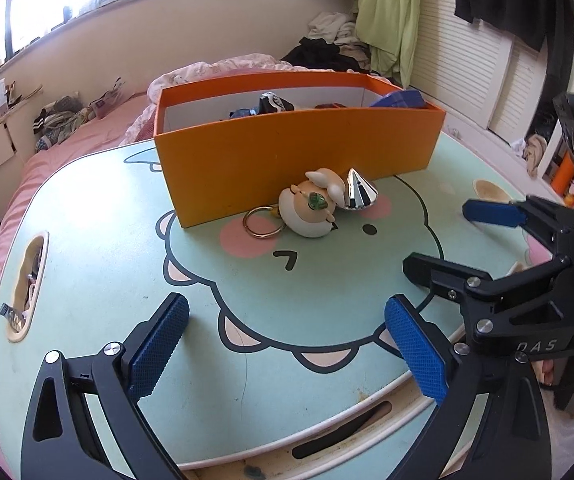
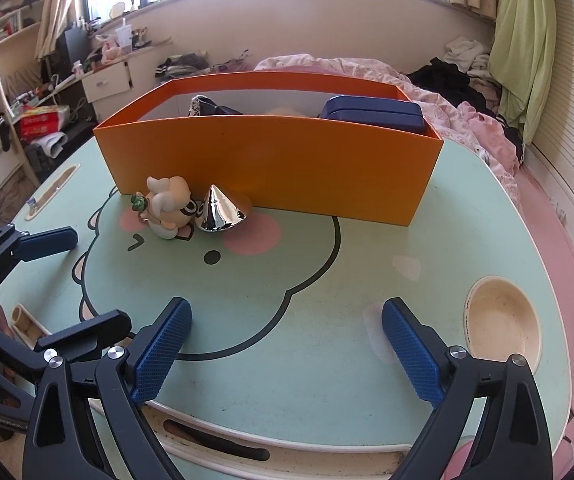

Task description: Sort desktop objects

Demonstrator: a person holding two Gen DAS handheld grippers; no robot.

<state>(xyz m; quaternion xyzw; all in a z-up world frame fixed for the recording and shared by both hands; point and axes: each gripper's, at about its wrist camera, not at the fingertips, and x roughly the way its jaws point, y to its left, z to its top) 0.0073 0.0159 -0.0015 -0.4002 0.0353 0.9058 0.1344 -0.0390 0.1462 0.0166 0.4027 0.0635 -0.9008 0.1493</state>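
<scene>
An orange box (image 1: 295,152) (image 2: 271,160) stands at the back of the mint-green cartoon lap table (image 1: 107,280) (image 2: 327,360). Against its front wall lie a cream figurine keychain (image 1: 311,212) (image 2: 167,208) with a gold ring (image 1: 263,222) and a shiny silver cone (image 1: 361,196) (image 2: 221,210). A dark blue case (image 2: 371,114) (image 1: 401,100) and some dark items sit inside the box. My left gripper (image 1: 287,304) (image 2: 99,278) hovers open over the table's near edge with nothing between its fingers. My right gripper (image 2: 287,306) (image 1: 441,238) is beside it, also open and holding nothing.
The table rests on a pink bed with rumpled bedding and clothes behind the box. A round cream cup recess (image 2: 503,320) is at the table's right, a slot handle (image 1: 27,284) at its left. Drawers and clutter stand at the far left.
</scene>
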